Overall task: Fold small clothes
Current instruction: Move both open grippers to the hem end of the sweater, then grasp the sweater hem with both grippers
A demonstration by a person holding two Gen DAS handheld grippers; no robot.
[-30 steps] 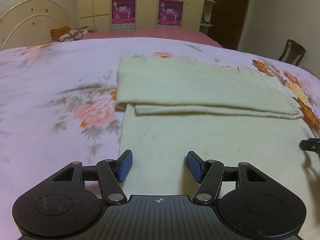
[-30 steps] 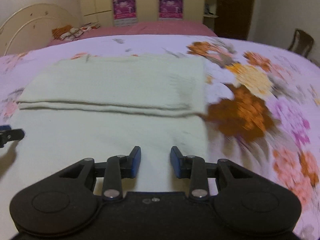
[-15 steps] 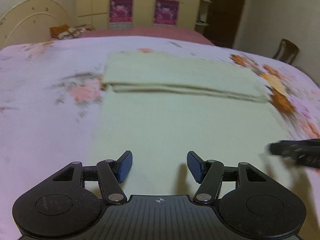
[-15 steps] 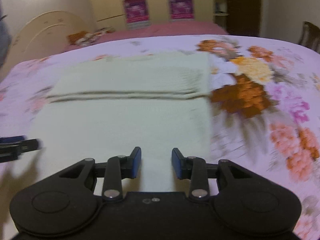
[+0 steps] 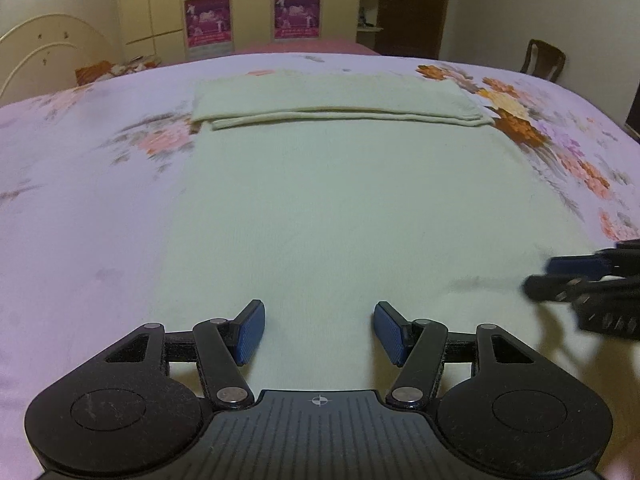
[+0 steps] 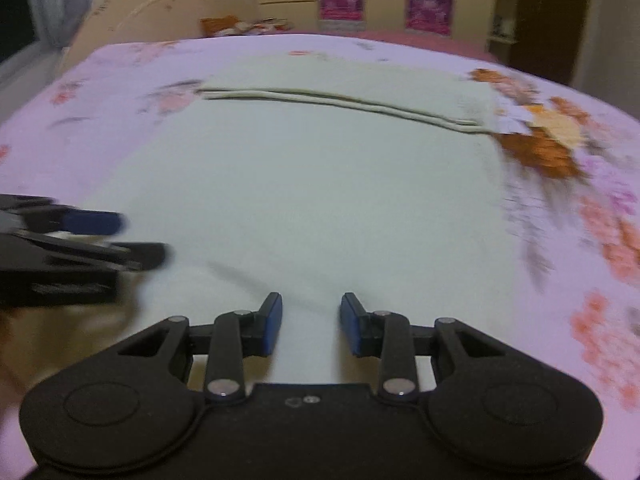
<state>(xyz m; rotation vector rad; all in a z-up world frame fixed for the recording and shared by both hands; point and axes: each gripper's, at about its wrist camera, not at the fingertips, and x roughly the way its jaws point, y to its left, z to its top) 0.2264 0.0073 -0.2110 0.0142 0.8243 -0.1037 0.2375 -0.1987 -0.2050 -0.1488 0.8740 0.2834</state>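
A pale cream garment lies flat on the floral bedsheet, its far part folded over into a band. It also shows in the right wrist view with the folded edge across the far side. My left gripper is open and empty above the garment's near part. My right gripper is open and empty above the near part too. Each gripper shows at the edge of the other's view: the right one, the left one.
The bed's pink floral sheet surrounds the garment. A cream headboard and a pile of cloth are at the far left. Wardrobes with posters stand behind, a wooden chair at the far right.
Both grippers have pulled back toward the garment's near edge, so more of the cloth shows ahead. They have come closer together. Both stay open.
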